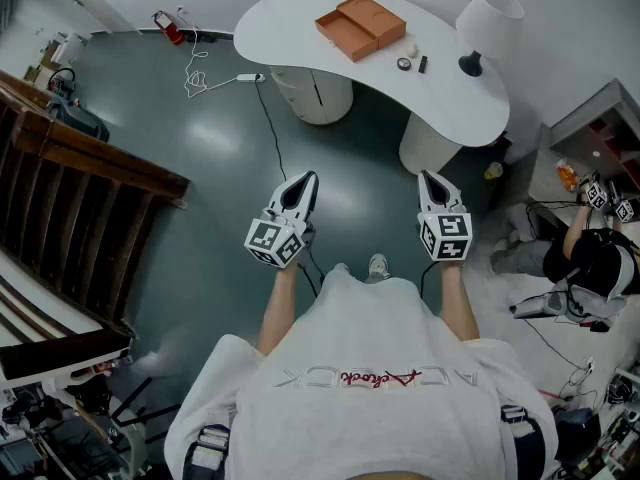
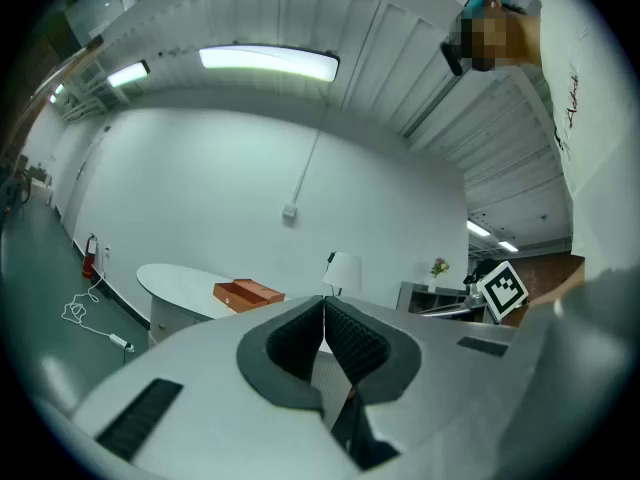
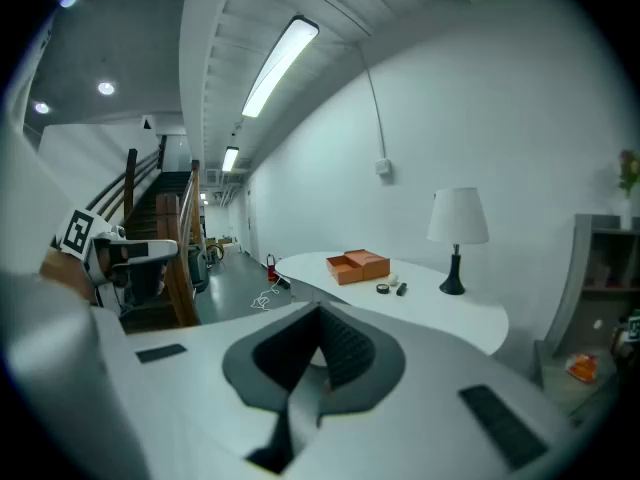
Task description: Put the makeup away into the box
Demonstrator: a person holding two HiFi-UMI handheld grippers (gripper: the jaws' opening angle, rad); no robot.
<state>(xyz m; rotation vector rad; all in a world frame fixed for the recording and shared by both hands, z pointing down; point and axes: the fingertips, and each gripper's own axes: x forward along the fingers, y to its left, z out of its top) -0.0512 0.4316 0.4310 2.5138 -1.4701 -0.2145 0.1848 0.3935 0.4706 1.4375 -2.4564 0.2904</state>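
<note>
An open orange box lies on the white curved table far ahead of me. Beside it are a small white ball, a round black compact and a short black tube. The right gripper view shows the box and the compact at a distance. My left gripper and right gripper hang over the floor well short of the table. Both are shut and empty, seen in their own views as the left gripper and the right gripper.
A white lamp stands at the table's right end. A cable runs across the dark floor. A wooden staircase is at the left. A person crouches at the right near a shelf.
</note>
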